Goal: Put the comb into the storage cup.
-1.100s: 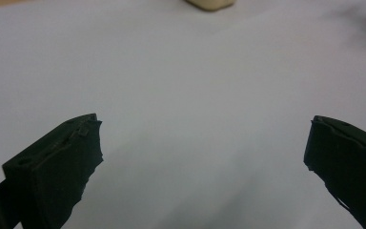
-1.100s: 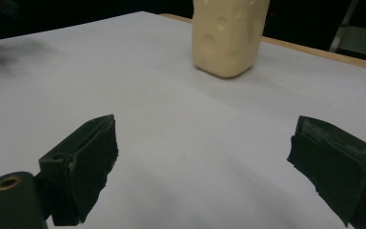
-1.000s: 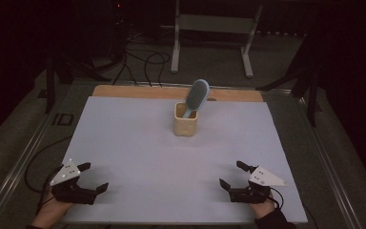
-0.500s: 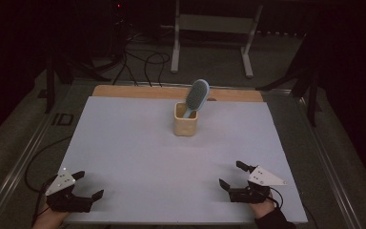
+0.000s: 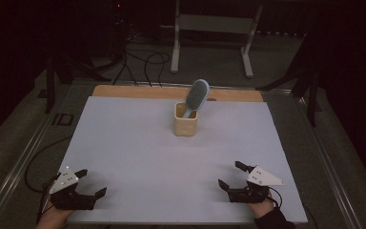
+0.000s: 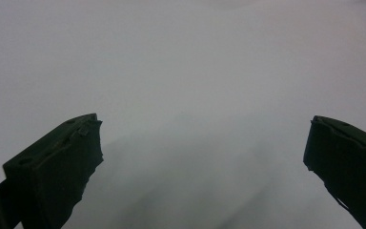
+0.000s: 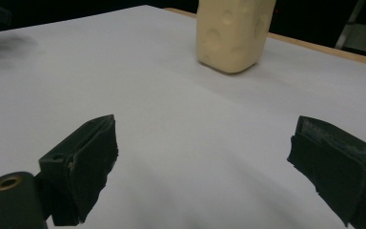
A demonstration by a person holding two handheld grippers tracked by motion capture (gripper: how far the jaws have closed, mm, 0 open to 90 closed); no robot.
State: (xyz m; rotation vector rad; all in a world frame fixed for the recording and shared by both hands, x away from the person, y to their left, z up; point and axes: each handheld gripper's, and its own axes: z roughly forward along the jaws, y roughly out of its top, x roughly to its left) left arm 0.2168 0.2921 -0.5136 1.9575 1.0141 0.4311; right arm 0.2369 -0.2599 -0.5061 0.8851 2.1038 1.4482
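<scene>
The brush (image 5: 196,97) stands in the cup (image 5: 185,125) at upper centre. The left gripper (image 5: 90,184) at lower left and the right gripper (image 5: 230,175) at lower right gape wide, empty. The work looks either finished or unstarted.

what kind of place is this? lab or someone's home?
Most likely a lab or recording setup, not a home. A white sheet covers the table, loose cables trail on the dark floor behind it, and a metal stand sits beyond. Staged props: a cream holder with a blue hairbrush.
</scene>
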